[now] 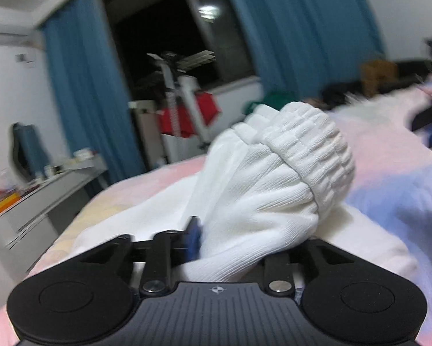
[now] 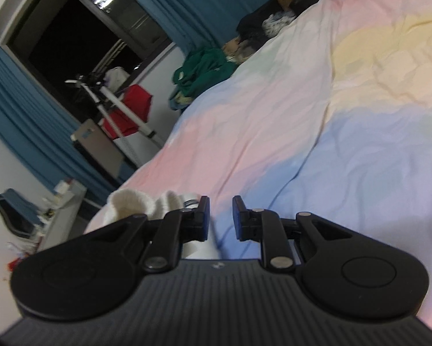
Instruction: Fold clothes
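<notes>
The left tool pinches a white ribbed garment, its elastic cuff bunched above the fingers, lifted over the bed near its edge. The right tool hangs spread and empty over the pastel bedsheet

White garment: ribbed knit cloth, matt; bedsheet: smooth pastel cloth; gripper bodies matt black plastic.
</notes>
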### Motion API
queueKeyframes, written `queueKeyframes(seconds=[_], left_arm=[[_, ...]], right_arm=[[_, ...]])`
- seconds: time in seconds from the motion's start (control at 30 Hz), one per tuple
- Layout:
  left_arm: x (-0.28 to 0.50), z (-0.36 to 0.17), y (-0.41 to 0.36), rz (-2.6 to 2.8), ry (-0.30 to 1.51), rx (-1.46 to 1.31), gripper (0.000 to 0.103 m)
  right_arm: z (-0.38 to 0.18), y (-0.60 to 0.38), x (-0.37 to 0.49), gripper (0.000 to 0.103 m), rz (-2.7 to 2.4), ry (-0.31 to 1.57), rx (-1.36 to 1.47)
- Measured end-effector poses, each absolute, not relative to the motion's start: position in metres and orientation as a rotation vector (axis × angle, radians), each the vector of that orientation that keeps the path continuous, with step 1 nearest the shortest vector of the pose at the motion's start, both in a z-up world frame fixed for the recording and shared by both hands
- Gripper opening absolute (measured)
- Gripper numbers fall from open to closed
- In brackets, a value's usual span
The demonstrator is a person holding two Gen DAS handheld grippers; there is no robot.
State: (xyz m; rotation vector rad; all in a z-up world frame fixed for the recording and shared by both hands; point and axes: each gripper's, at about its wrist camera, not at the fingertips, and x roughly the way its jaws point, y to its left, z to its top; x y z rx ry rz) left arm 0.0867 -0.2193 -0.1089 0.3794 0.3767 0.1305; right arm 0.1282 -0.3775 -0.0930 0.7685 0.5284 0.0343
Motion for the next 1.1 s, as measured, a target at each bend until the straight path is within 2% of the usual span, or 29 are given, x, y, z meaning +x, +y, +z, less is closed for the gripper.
queueKeyframes(seconds=[0.03, 0.07, 0.13, 0.2, 0.5, 0.6, 0.73, 0.83, 0.97, 1.1], left_arm=[[0.082, -0.108, -0.215, 0.101, 0.389, 0.403, 0.059], [0.069, -0.107, -0.206, 0.081, 0.406, 0.429, 0.068], [0.055, -0.105, -0.182, 0.017, 0.433, 0.462, 0.07], [0.041, -0.102, -0.152, -0.015, 0.454, 0.47, 0.078], [0.009, -0.092, -0.06, 0.167, 0.517, 0.292, 0.078], [0.009, -0.088, -0.038, 0.214, 0.528, 0.212, 0.078], [0.004, -0.08, -0.005, 0.242, 0.568, 0.008, 0.078], [0.008, -0.079, 0.029, 0.27, 0.629, -0.155, 0.075], [0.0, -0.08, 0.064, 0.252, 0.676, -0.327, 0.076], [0.007, -0.081, 0.066, 0.251, 0.671, -0.344, 0.076]], right_arm=[[-0.093, -0.376, 0.129, 0.02, 0.055, 0.528, 0.775], [-0.092, -0.375, 0.129, 0.02, 0.074, 0.528, 0.78], [-0.091, -0.37, 0.128, 0.021, 0.109, 0.531, 0.789], [-0.091, -0.368, 0.127, 0.021, 0.129, 0.53, 0.799], [-0.088, -0.355, 0.12, 0.022, 0.108, 0.547, 0.799], [-0.09, -0.354, 0.12, 0.03, 0.124, 0.571, 0.853], [-0.092, -0.343, 0.12, 0.058, 0.184, 0.592, 0.919], [-0.094, -0.332, 0.119, 0.072, 0.215, 0.616, 0.953], [-0.1, -0.317, 0.123, 0.073, 0.219, 0.669, 0.957], [-0.108, -0.306, 0.134, 0.074, 0.206, 0.672, 0.936]])
